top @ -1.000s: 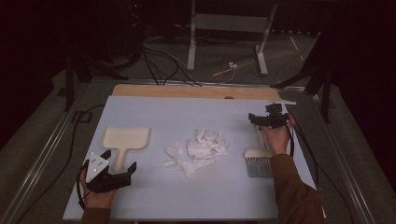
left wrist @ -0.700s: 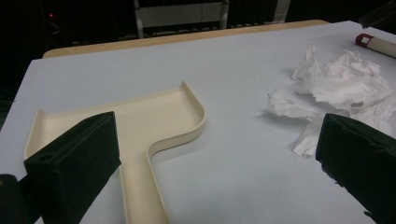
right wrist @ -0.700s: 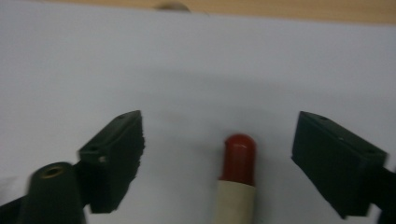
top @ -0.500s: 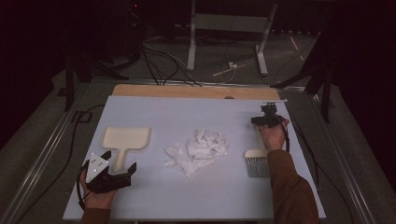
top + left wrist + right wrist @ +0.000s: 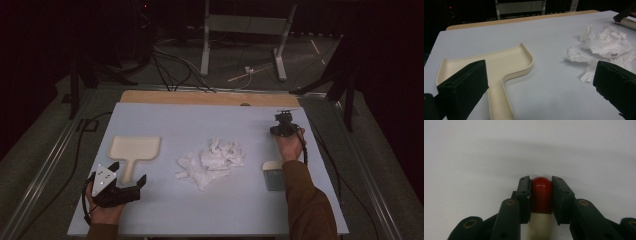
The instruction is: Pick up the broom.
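1. The left gripper [image 5: 131,186] sits at the near left corner of the table [image 5: 165,112], held in the person's left hand [image 5: 102,212]. Its jaws stand wide apart with nothing between them. In the left gripper view the two black pads frame the dustpan's handle and part of the paper without touching either.
2. The dustpan [image 5: 134,150] lies flat just beyond the left gripper, cream-coloured, its handle pointing toward the person. Its shallow tray [image 5: 506,61] holds nothing.
3. The crumpled paper [image 5: 212,161] is a loose white heap of torn pieces at the middle of the table, to the right of the dustpan and apart from it. None of it is in the tray.
4. The brush [image 5: 273,175] lies to the right of the paper, near it but not touching. Its grey bristles point toward the person, and its pale handle runs away from them under the right hand [image 5: 290,147].
5. The right gripper [image 5: 541,195] has just been closing, and its jaws are now clamped on the red tip [image 5: 541,193] of the brush handle, one pad pressed to each side. The cream part of the handle [image 5: 539,227] runs back between the jaws. In the high view the gripper [image 5: 284,127] points down at the far end of the brush.
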{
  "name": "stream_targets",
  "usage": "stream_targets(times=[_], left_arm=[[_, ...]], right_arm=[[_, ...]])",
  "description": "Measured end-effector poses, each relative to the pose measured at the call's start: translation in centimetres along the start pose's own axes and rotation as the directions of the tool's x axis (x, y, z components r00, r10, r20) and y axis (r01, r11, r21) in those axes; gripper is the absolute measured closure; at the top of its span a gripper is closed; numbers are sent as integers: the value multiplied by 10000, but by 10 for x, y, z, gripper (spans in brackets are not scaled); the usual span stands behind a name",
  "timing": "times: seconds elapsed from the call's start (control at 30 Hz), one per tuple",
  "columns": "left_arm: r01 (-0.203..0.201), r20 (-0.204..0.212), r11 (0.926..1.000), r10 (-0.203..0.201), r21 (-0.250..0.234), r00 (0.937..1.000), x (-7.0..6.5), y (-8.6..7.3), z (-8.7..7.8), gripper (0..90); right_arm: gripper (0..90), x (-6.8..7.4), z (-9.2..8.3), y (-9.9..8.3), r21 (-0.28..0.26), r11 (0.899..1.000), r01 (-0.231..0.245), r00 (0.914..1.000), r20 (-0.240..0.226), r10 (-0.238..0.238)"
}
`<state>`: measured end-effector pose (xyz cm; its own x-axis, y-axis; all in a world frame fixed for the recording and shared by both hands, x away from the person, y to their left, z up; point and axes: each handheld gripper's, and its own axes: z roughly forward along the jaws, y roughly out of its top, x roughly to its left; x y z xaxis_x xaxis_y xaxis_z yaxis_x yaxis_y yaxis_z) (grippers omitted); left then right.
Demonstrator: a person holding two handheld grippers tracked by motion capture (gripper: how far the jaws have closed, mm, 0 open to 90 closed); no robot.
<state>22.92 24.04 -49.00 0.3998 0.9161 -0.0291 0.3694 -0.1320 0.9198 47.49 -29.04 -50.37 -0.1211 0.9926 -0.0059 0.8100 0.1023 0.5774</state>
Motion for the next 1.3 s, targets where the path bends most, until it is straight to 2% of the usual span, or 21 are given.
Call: stream_targets(times=[0.1, 0.2, 0.23, 0.33, 0.37, 0.4, 0.43, 0.47, 0.53, 0.57, 0.6, 0.67, 0.7, 0.73, 0.77, 0.9, 0.97, 1.0, 1.1, 1.2, 1.3], left_arm=[[-1, -8, 10000, 1, 5, 10000, -1, 0, 0, 7], [-42, 33, 10000, 41, 28, 10000, -3, 1, 1, 7], [-63, 62, 10000, 63, 11, 10000, -4, 1, 2, 7], [-97, 135, 10000, 98, -6, 9999, -7, 3, 3, 7], [-46, 243, 10000, 46, -11, 9997, -8, 5, 4, 7], [25, 374, 10000, -24, -22, 9993, -9, 6, 5, 7], [33, 431, 10000, -32, -28, 9991, -11, 7, 6, 7], [16, 487, 10000, -14, -33, 9988, -13, 9, 7, 7], [-44, 628, 10000, 49, -88, 9980, -17, 14, 9, 7], [-83, 653, 9999, 93, -146, 9978, -19, 17, 10, 7], [-123, 680, 9997, 136, -196, 9976, -21, 19, 11, 7], [-180, 806, 9995, 202, -271, 9965, -24, 23, 12, 7], [-213, 854, 9994, 235, -264, 9961, -26, 24, 14, 7], [-279, 920, 9993, 299, -232, 9953, -28, 25, 15, 7], [-315, 990, 9993, 333, -194, 9945, -30, 26, 17, 7], [-547, 1243, 9985, 552, -74, 9907, -38, 29, 23, 7], [-641, 1364, 9979, 649, -101, 9885, -43, 33, 27, 7], [-646, 1442, 9978, 662, -156, 9873, -46, 35, 28, 7], [-651, 1704, 9975, 691, -288, 9829, -56, 44, 35, 7], [-683, 2090, 9969, 750, -393, 9750, -71, 52, 45, 7], [-928, 2532, 9948, 1003, -416, 9622, -89, 61, 57, 7]], right_arm=[[704, 3, -17, 3, -635, 9979, 155, 9999, 7, -155], [705, 6, -40, 5, -1438, 9892, 274, 9992, -254, -313], [705, 10, -56, 6, -1943, 9797, 498, 9975, -400, -586], [705, 15, -79, 4, -2674, 9607, 748, 9946, -493, -912], [705, 15, -79, 4, -2674, 9607, 748, 9946, -493, -912], [705, 17, -93, 1, -3149, 9455, 825, 9925, -600, -1066], [705, 18, -100, 0, -3340, 9389, 835, 9915, -662, -1117], [705, 18, -100, 0, -3340, 9389, 835, 9915, -662, -1117], [705, 20, -113, -4, -3770, 9221, 870, 9901, -694, -1217], [705, 22, -124, -7, -4083, 9082, 923, 9886, -714, -1326], [705, 23, -129, -8, -4240, 9006, 954, 9883, -679, -1366], [705, 25, -136, -10, -4439, 8906, 988, 9870, -701, -1444], [705, 25, -136, -10, -4439, 8906, 988, 9870, -701, -1444], [705, 26, -141, -11, -4618, 8815, 983, 9865, -711, -1473], [705, 26, -141, -11, -4618, 8815, 983, 9865, -711, -1473], [705, 30, -153, -15, -5014, 8612, 830, 9859, -845, -1442], [706, 31, -155, -16, -5080, 8578, 781, 9857, -895, -1428], [706, 33, -159, -17, -5215, 8499, 752, 9842, -983, -1474], [706, 36, -163, -17, -5302, 8444, 772, 9823, -1043, -1553], [706, 40, -166, -17, -5426, 8368, 735, 9803, -1150, -1607], [706, 41, -167, -18, -5489, 8335, 628, 9800, -1242, -1556]])
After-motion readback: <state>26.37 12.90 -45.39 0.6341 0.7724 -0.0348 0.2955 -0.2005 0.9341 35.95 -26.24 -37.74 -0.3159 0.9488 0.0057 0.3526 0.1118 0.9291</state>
